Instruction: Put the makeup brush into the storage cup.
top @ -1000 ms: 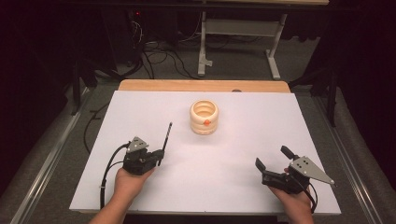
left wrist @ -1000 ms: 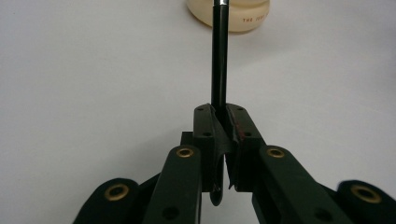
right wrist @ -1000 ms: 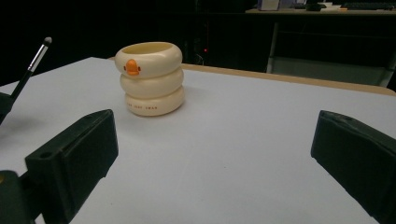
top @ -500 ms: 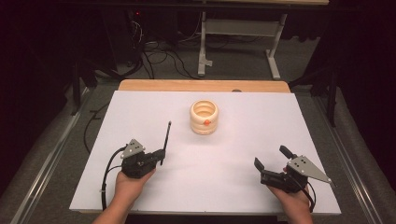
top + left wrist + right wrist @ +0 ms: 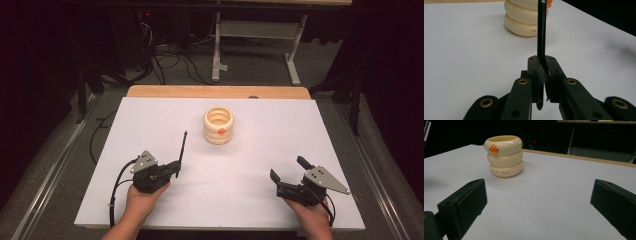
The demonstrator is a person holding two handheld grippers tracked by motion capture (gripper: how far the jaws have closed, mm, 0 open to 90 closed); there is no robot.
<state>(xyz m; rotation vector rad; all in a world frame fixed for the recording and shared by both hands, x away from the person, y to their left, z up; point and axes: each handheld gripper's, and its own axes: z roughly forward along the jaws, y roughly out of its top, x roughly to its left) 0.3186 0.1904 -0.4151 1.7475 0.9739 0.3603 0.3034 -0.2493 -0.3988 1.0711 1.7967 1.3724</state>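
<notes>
left claw [image 5: 176,169] sits near the front-left of the white counter [image 5: 150,125], jaws pressed together on a thin black rod [image 5: 182,149]. the rod sticks forward past the claw, tip toward the cream ringed cup [image 5: 218,125]. in the left gripper view the rod [image 5: 541,30] runs up out of frame, top end cut off; it overlaps the cup [image 5: 524,20], whose upper part is also cropped. right claw [image 5: 290,172] is near the front-right, jaws spread wide, nothing between them. the cup [image 5: 504,158] stands upright, mid-counter toward the far side, well apart from both claws. orange mark on its top ring; small print on the bottom ring too small to read. both forearms cut off at the bottom edge.
</notes>
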